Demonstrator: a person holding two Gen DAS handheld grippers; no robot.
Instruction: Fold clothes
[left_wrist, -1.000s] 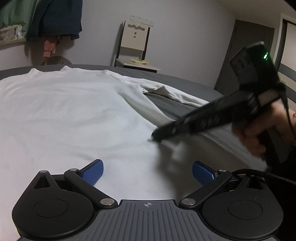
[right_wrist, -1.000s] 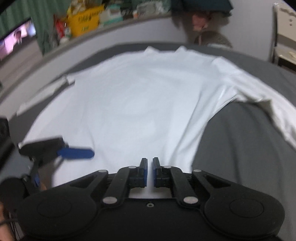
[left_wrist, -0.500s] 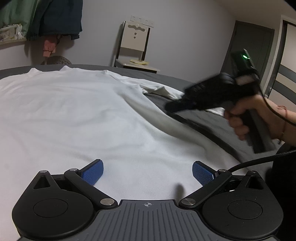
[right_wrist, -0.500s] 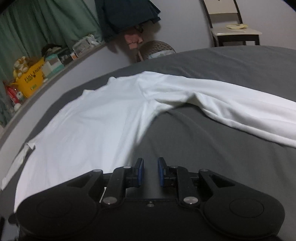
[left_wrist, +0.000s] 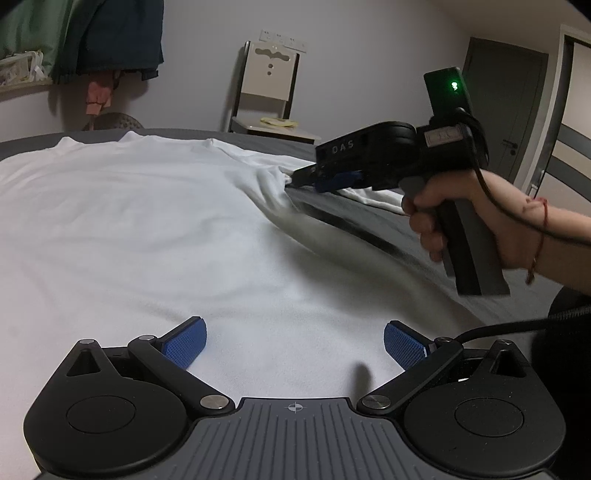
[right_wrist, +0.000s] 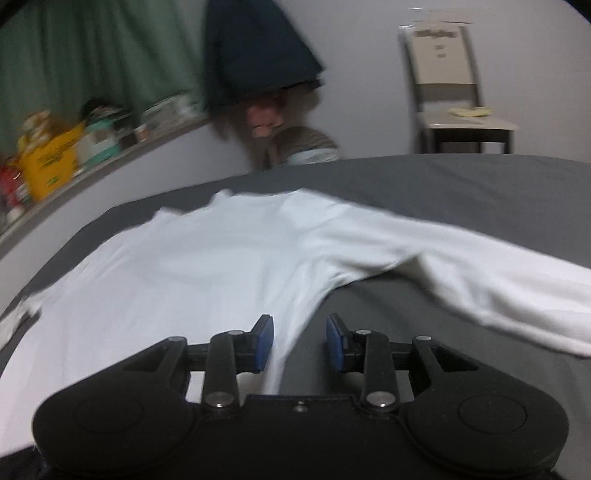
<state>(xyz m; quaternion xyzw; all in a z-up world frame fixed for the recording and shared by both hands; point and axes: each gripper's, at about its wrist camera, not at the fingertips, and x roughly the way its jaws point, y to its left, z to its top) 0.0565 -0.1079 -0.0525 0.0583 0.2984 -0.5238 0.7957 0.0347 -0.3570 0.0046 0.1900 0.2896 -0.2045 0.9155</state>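
A white long-sleeved shirt (left_wrist: 147, 221) lies spread flat on the grey bed (left_wrist: 373, 225). My left gripper (left_wrist: 295, 339) hovers low over the shirt's near part, open wide, with nothing between its blue pads. A hand holds my right gripper (left_wrist: 306, 181) at the shirt's right side, its tips by the armpit fold. In the right wrist view the right gripper (right_wrist: 300, 332) has its jaws opening. The shirt (right_wrist: 184, 277) side edge runs under the gap, and the pads do not press on it. The sleeve (right_wrist: 480, 266) stretches away to the right.
A pale chair (left_wrist: 271, 96) stands against the far wall behind the bed. Dark clothes (right_wrist: 255, 48) hang by a green curtain, above a ledge with boxes (right_wrist: 48, 158). A grey door (left_wrist: 506, 110) is at the right. Bare grey sheet (right_wrist: 443, 192) lies beyond the sleeve.
My right gripper swung from the shirt's near side edge up toward the armpit and sleeve, and its jaws went from nearly shut to apart. The left gripper stayed put.
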